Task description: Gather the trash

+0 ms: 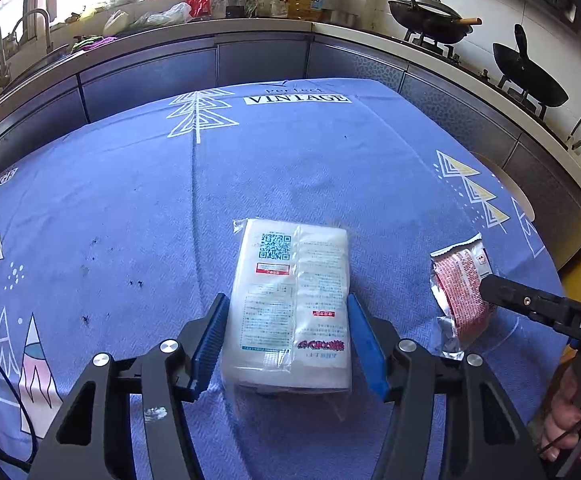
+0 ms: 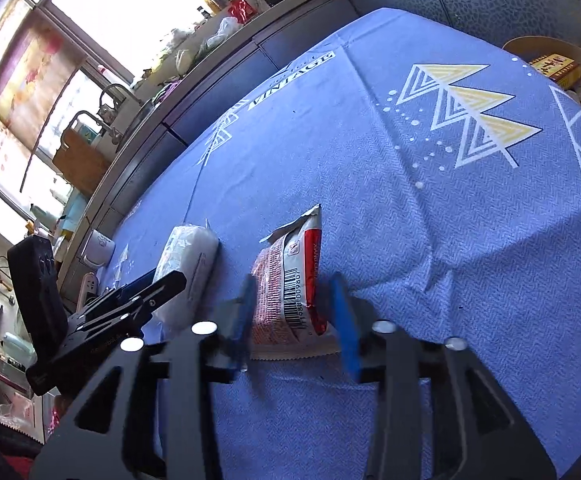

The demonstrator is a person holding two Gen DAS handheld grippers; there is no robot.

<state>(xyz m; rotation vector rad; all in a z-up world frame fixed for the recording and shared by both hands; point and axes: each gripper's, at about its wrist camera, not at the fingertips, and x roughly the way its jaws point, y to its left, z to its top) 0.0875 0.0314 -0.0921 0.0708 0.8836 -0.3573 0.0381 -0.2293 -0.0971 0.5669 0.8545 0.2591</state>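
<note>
Trash is all still on the blue tablecloth (image 1: pixel 130 184): 2 pieces show, neither lifted, so nearly everything is left for you to do. I can see a tan bin (image 2: pixel 538 46) past the cloth's far edge (probably the drop spot).

Largest first: the white tissue pack (image 1: pixel 290 300) lies flat between your left gripper (image 1: pixel 286 320) fingers, which stand apart, each blue pad just beside a long side of the pack.

Smaller, the torn red snack wrapper (image 2: pixel 290 280) sits between your right gripper (image 2: pixel 294 300) fingers; these too are spread, not yet clamped, with the wrapper's near end reaching back between them.
</note>
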